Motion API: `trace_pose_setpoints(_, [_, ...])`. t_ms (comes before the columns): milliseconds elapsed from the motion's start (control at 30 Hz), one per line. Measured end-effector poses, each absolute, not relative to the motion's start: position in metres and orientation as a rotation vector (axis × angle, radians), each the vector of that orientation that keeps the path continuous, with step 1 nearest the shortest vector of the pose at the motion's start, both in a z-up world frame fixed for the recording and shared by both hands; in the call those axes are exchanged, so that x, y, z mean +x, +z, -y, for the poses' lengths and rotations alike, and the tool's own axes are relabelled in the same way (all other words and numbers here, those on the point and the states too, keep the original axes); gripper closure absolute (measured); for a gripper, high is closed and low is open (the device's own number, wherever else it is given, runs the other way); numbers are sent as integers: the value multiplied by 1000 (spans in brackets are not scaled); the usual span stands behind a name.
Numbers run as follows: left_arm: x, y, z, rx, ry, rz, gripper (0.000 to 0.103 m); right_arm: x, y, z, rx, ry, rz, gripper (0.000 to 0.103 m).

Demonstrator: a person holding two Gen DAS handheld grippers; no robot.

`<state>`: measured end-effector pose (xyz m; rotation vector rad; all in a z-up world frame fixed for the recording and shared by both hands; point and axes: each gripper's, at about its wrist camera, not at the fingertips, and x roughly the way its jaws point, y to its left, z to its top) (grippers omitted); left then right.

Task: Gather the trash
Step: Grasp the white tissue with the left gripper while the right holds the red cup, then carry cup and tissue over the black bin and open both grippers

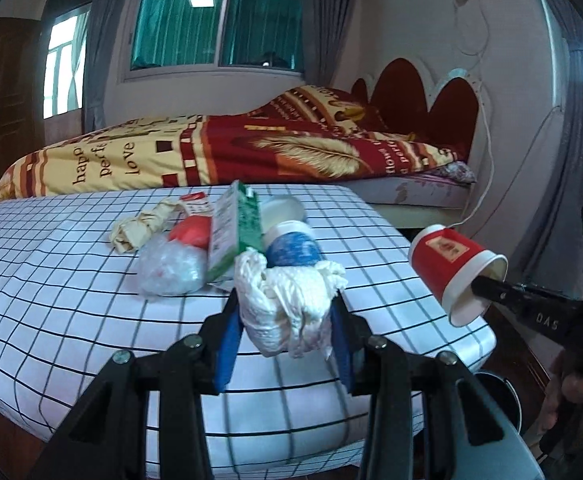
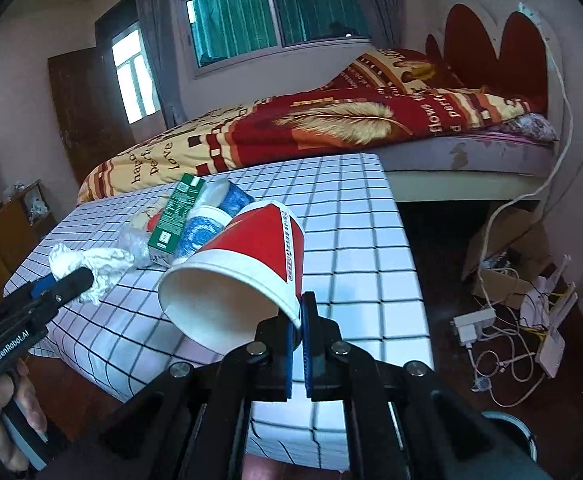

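Note:
My left gripper (image 1: 285,320) is shut on a crumpled white tissue wad (image 1: 287,304), held just above the checked tablecloth (image 1: 51,280); the same wad (image 2: 91,264) shows at the left gripper (image 2: 71,282) in the right wrist view. My right gripper (image 2: 301,314) is shut on the rim of a red paper cup (image 2: 247,256), which lies tilted with its mouth toward the camera. From the left wrist view, that cup (image 1: 449,268) hangs off the table's right edge. On the table remain a green carton (image 1: 235,236), blue-and-white cups (image 1: 293,246), a clear plastic wad (image 1: 171,270) and beige crumpled paper (image 1: 137,230).
A bed with a red and yellow quilt (image 1: 211,152) stands behind the table. A dark round bin rim (image 1: 499,396) shows on the floor at the table's right. Further right, a cardboard box (image 2: 503,248), a power strip (image 2: 473,324) and tangled cables cover the floor.

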<state>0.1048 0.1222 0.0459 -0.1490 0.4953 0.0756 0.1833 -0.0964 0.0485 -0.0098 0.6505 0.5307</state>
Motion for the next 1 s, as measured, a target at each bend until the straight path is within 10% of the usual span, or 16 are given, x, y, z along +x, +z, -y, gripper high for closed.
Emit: trace_pose_setpoints(1000, [114,41,22,-53,-215,-544,61,143,34,259,79,262,-681,99])
